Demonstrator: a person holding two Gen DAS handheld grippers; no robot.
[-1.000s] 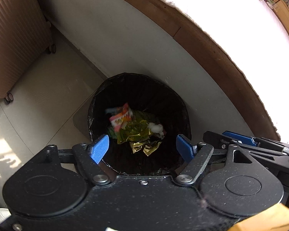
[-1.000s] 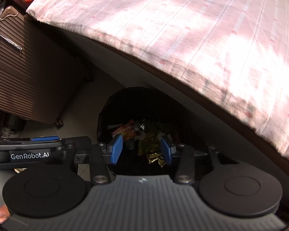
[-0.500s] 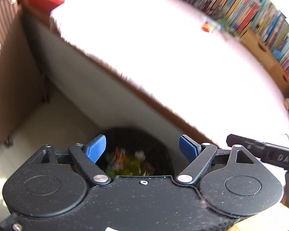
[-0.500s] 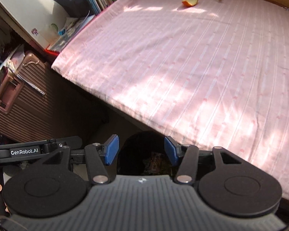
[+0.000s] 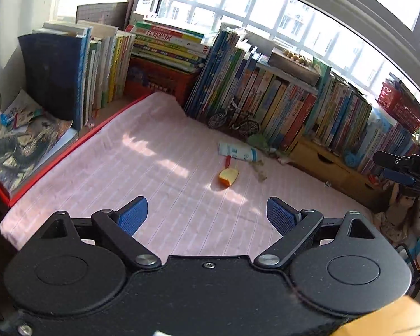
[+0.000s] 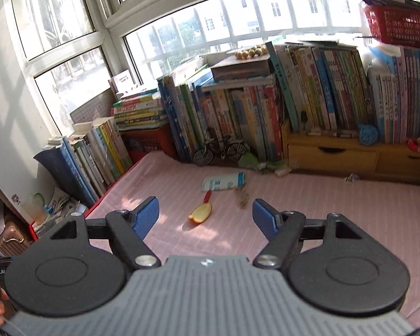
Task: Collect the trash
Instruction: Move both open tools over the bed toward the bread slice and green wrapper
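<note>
Sunlit windows (image 6: 238, 28) – bookshelves (image 6: 322, 98) (crammed), pink bed (image 5: 154, 168)

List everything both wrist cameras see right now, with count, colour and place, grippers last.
bed sheet: one, pink striped, fills the foreground
fruit slice: one, orange and yellow, mid sheet
white and blue wrapper: one, lying flat behind the slice
small red item: one, between wrapper and slice
model bicycle: one, dark, at the foot of the books
books: many, mixed colours, along the window side
wooden drawer unit: one, yellow, under the books on the right
red basket: one, atop the books
left hand-held gripper: open, empty
right hand-held gripper: open, empty
</note>
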